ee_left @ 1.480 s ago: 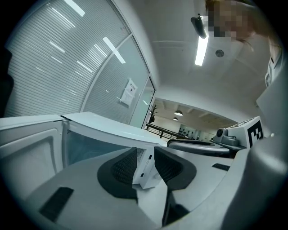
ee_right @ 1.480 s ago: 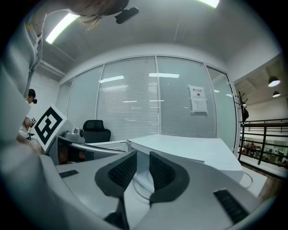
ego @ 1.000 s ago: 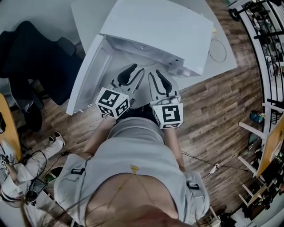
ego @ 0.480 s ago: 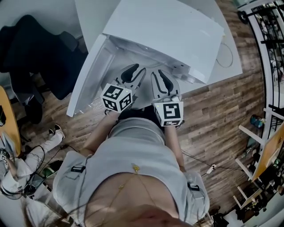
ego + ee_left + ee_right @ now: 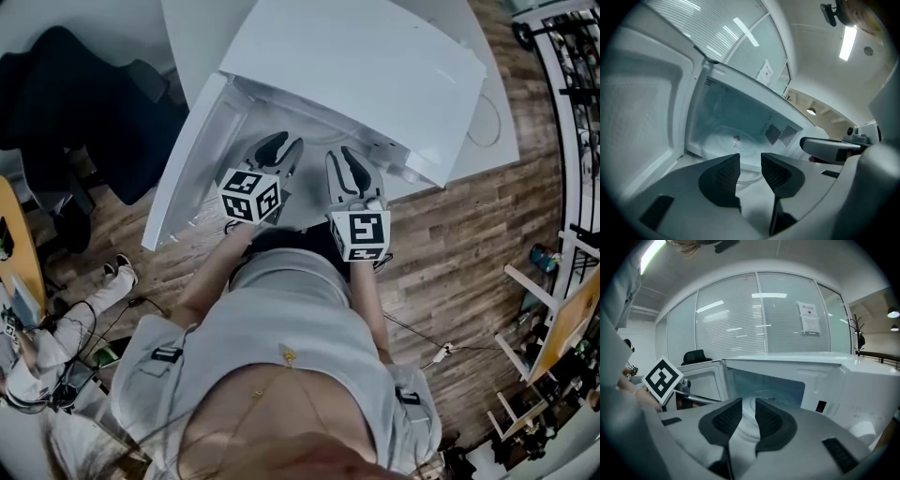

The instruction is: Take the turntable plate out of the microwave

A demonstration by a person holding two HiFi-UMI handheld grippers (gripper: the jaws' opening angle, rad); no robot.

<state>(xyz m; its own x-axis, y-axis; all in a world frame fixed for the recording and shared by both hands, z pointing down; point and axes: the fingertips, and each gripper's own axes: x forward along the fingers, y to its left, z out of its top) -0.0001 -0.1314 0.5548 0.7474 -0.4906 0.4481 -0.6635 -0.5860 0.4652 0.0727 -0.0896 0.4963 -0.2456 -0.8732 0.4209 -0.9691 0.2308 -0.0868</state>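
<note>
The white microwave point(image 5: 356, 66) stands on a white table with its door point(image 5: 183, 169) swung open to the left. Inside, the round glass turntable plate point(image 5: 723, 143) lies flat on the cavity floor; the right gripper view shows it through the jaw gap point(image 5: 749, 422). My left gripper point(image 5: 284, 147) point(image 5: 750, 165) hovers just in front of the opening, jaws apart with nothing between the pads. Beside it my right gripper point(image 5: 340, 156) point(image 5: 747, 414) points at the cavity too, its jaws a narrow gap apart and empty. Neither touches the plate.
The open door forms a wall on the left of the opening. A black office chair point(image 5: 75, 103) stands at the left and a cable point(image 5: 487, 103) lies on the table's right part. A person sits on the wooden floor at lower left point(image 5: 56, 337).
Both grippers have sunk and edged closer to the microwave's opening, the left one more than the right. The plate has not moved.
</note>
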